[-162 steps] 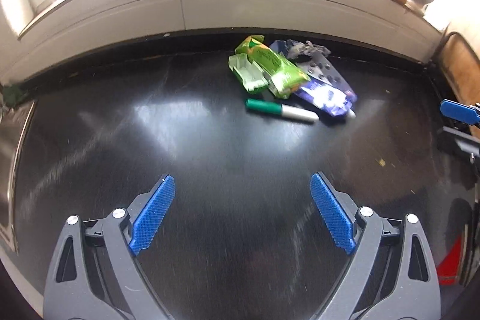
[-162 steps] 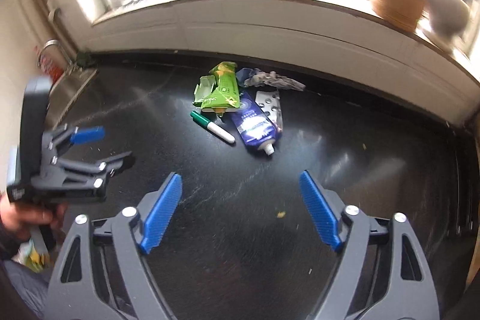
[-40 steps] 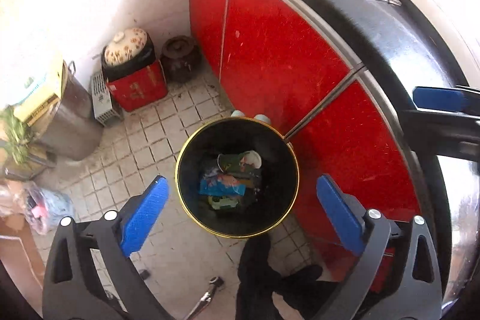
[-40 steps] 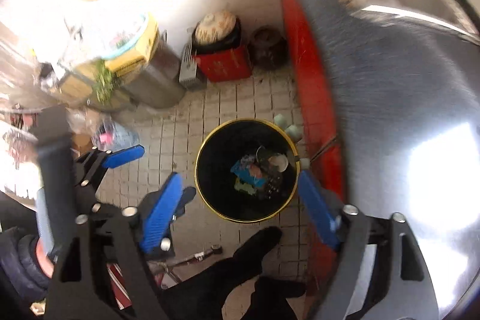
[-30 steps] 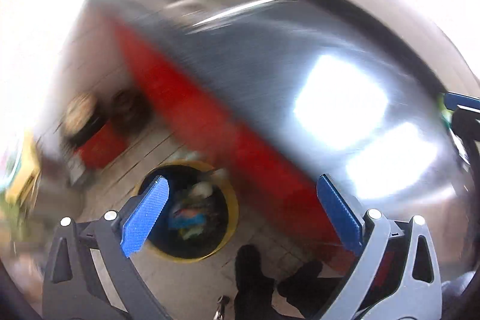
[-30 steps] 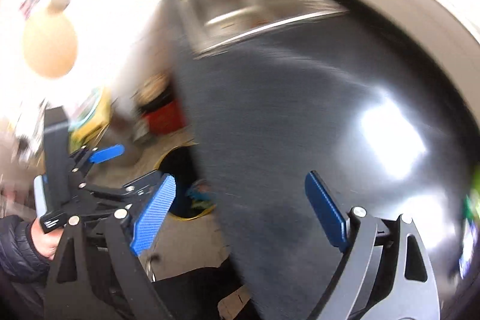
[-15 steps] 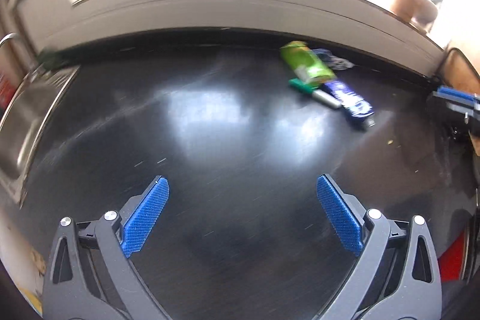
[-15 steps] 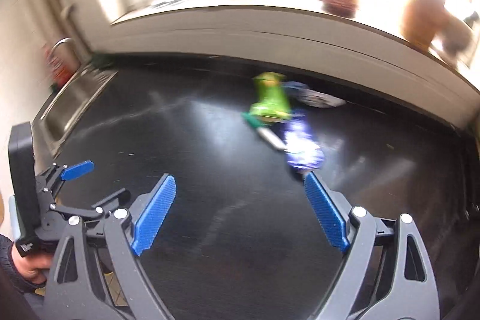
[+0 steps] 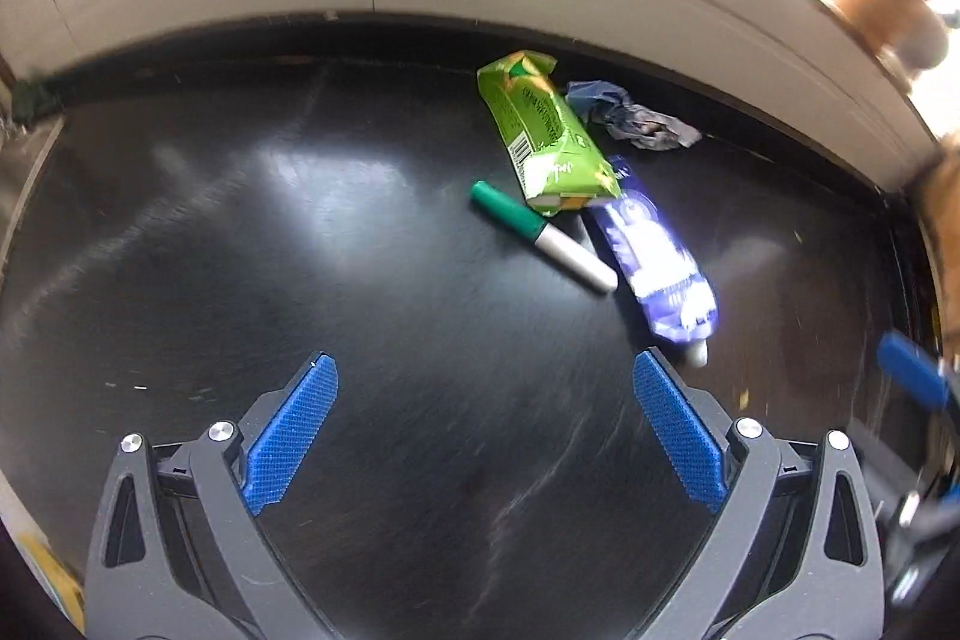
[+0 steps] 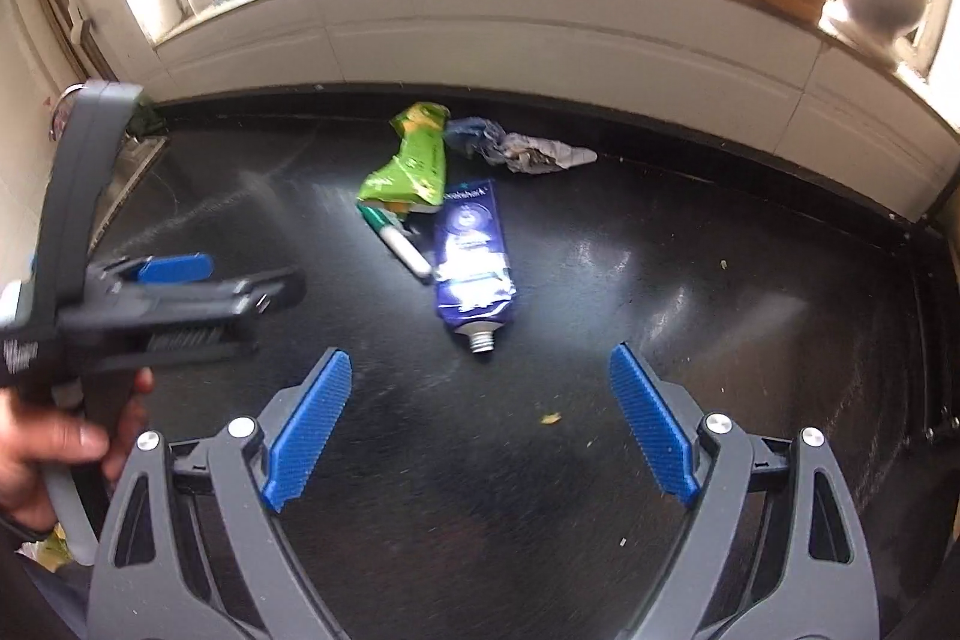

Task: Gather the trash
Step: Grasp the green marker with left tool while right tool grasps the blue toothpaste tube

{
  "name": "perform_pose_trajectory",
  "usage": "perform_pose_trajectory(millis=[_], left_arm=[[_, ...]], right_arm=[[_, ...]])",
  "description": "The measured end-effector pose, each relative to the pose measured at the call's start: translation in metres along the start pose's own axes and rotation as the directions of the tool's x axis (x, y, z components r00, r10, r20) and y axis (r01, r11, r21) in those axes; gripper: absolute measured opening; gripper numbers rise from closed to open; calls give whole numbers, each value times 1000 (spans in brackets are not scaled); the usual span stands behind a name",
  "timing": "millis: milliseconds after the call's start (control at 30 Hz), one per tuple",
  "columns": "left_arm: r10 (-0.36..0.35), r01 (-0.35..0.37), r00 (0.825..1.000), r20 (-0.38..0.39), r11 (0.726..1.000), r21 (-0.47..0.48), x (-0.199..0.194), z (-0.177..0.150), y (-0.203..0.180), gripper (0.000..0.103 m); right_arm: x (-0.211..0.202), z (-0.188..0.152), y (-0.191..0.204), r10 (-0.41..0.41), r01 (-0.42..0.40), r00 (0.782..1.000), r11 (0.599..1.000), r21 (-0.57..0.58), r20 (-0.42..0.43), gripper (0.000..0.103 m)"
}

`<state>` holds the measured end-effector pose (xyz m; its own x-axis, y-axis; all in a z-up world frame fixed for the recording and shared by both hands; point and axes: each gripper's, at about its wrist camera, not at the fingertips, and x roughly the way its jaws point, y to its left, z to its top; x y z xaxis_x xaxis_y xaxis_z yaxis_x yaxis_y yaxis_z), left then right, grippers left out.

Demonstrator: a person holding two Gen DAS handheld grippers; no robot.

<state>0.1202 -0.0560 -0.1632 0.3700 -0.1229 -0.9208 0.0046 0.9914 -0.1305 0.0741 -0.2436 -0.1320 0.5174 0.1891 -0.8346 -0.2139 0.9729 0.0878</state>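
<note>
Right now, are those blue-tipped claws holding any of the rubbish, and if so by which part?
Nothing is held. The left gripper and right gripper both stand open and empty above the black counter.

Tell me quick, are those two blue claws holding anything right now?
Left gripper: jaws open, holding nothing, above the black countertop.
Right gripper: jaws open, holding nothing.
</note>
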Motion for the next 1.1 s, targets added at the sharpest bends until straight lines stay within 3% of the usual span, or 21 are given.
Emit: perform_pose_trajectory(millis=[200,333,467,667,833,900,933,967,1100], left_arm=[[23,-32,997,-71,992,-121,51,19,-9,96],[38,-50,997,-72,982,-183,70,28,-10,96],[78,-86,996,-53,982,-170,78,35,-14,95],[142,-142,990,-10,988,-53,77,35,-20,65],[152,-152,988,22,988,35,71,30,-14,19],[145,-146,989,25,988,59,67,27,-7,13],[139,-140,990,25,988,70,65,24,-5,13],[132,-133,991,24,988,84,64,21,-2,13],[111,-111,994,3,987,117,56,14,4,12]], right_arm=[[44,7,-14,41,-43,998,999,-28,-54,85],[70,9,-17,60,-63,996,997,-53,-66,85],[96,17,-15,62,-68,995,995,-69,-81,85],[127,24,-6,35,-44,996,993,-112,-79,80],[137,28,11,4,-14,998,981,-192,-56,79],[139,30,15,4,-14,999,978,-209,-50,73],[140,32,16,4,-14,999,978,-210,-49,58],[140,35,16,9,-18,999,977,-211,-46,52],[140,43,8,25,-40,995,987,-159,-92,51]])
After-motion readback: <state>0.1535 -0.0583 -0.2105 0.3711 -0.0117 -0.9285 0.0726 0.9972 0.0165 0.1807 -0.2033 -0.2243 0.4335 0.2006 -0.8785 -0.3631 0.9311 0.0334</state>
